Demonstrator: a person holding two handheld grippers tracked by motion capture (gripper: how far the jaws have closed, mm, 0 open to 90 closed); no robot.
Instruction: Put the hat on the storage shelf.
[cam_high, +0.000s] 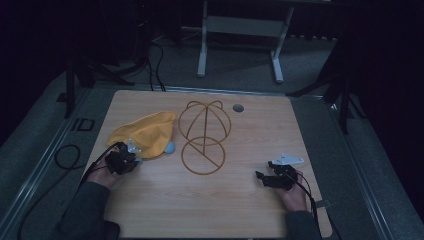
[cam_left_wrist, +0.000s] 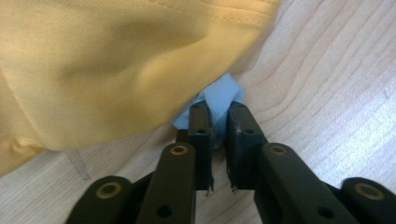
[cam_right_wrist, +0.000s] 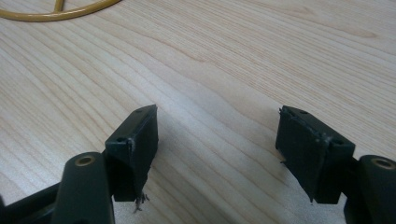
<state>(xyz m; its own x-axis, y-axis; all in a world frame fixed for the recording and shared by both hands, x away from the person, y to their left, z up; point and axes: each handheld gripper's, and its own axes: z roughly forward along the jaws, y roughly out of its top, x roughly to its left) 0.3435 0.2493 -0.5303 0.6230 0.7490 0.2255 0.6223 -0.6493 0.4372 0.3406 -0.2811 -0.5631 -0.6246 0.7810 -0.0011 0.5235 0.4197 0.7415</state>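
- Pinching down hard, the left gripper (cam_left_wrist: 218, 112) had its two black jaws drawn close together on a fold of light blue cloth (cam_left_wrist: 219, 95), seen right at the jaw tips in the left gripper view.
- That blue fold poked out from under the edge of a yellow cloth (cam_left_wrist: 107, 65), which lay crumpled just ahead of and to the left of those jaws, touching the blue piece.
- From the high view, the left gripper (cam_high: 125, 159) sat against the near edge of the yellow cloth (cam_high: 142, 132), with a bit of blue cloth (cam_high: 170, 147) peeking out on the gripper's right side.
- Over on the other side, the right gripper (cam_right_wrist: 217, 135) hung wide open, jaws well apart, bare wood grain between them and nothing held.
- In the high view the right gripper (cam_high: 265, 177) rested low over the wooden table (cam_high: 250, 210), well apart from the cloths, with the person's hand (cam_high: 292, 192) behind it.
- A gold wire frame (cam_high: 204, 135), two rings joined by straight bars, lay flat on the table between the two grippers and further forward of them; its curved rim (cam_right_wrist: 60, 11) showed ahead and to the left of the right gripper's jaws.
- A small grey round disc (cam_high: 238, 107) sat in the tabletop beyond the frame.
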